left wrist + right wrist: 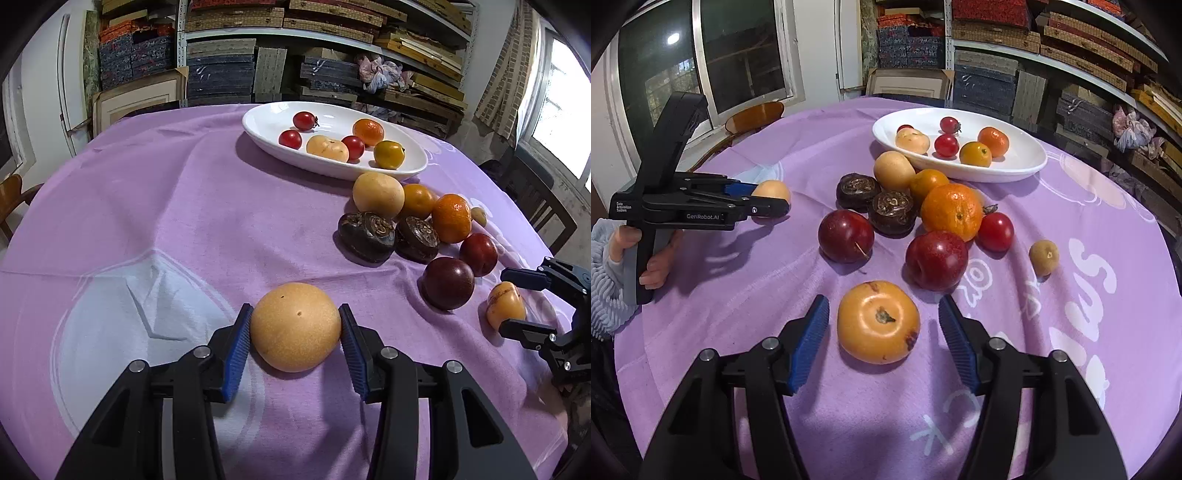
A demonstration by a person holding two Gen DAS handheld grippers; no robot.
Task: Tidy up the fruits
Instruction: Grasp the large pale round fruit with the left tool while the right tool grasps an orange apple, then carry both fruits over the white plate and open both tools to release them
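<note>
Closing on two fruits at once, both grippers are worked low over the purple cloth (738,266). The left gripper (295,334) is clamped on a tan pear (295,326), both blue ribbed pads pressed to its sides, the fruit apparently resting on the cloth. The right gripper (882,328) is held part-way wide around a persimmon (878,322), a gap left on each side, so nothing is gripped yet.

For a clean pick, the right pads are best centred on the persimmon's widest girth and squeezed gently; its skin is smooth, glossy and slightly bruised near one edge, so hard pressure could mark it. The pear is matte, speckled and round, and could roll if the hold is loosened.

Beyond, a heap of fruit is bunched just before the white dish (1027,166): shiny red plums, dimpled oranges, and two dark, ridged, flattened fruits. The dish, oval and glazed, already holds small tomatoes and citrus, with room left for more.
</note>
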